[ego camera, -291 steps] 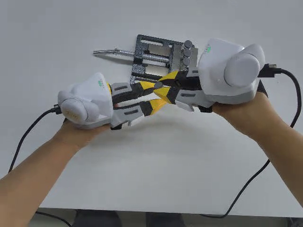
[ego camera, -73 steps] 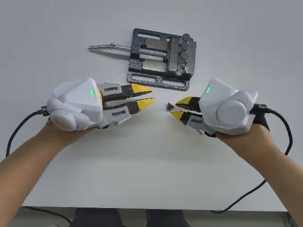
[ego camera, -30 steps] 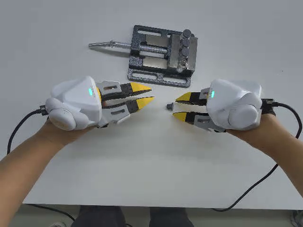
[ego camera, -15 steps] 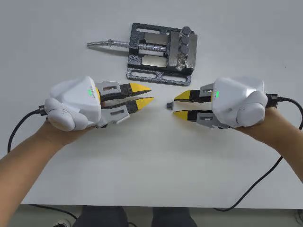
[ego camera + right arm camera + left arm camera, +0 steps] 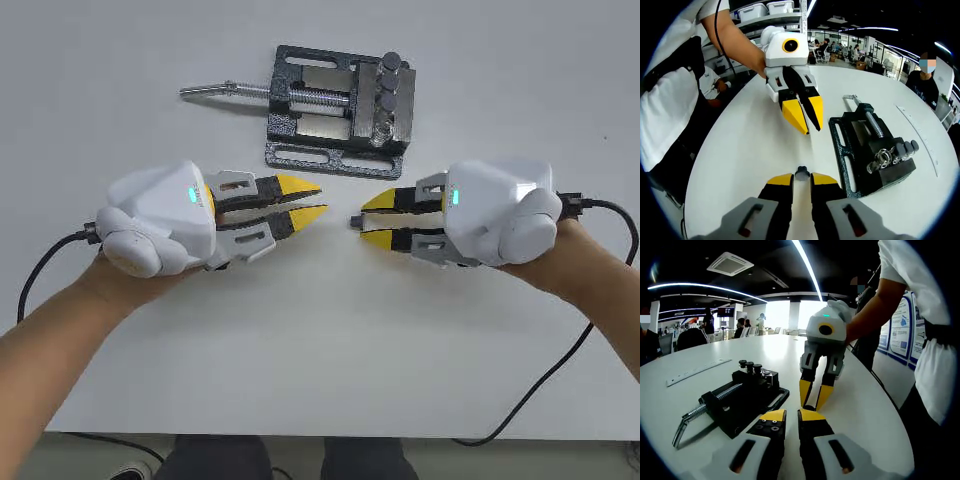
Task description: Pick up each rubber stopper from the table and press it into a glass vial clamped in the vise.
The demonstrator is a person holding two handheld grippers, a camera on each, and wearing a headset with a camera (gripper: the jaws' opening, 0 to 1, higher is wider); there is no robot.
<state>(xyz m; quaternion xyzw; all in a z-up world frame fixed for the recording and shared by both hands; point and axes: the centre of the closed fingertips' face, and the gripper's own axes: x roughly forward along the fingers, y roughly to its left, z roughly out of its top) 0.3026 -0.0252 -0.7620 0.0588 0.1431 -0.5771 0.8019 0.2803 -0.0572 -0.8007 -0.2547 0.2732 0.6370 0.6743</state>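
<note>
While right gripper (image 5: 362, 221) pinches stopper (image 5: 801, 172), vise (image 5: 335, 112) stands apart.

The right gripper (image 5: 801, 179) is pinching a small dark grey rubber stopper (image 5: 801, 172) between its yellow jaw tips, over the white round table (image 5: 750, 150). Opposite, the white left gripper (image 5: 811, 129) is pointing back toward it, its yellow jaws slightly parted and holding nothing. To the right, a black metal vise (image 5: 892, 176) is clamping a row of clear glass vials (image 5: 883, 157), three of them wearing dark caps (image 5: 907, 146).
</note>
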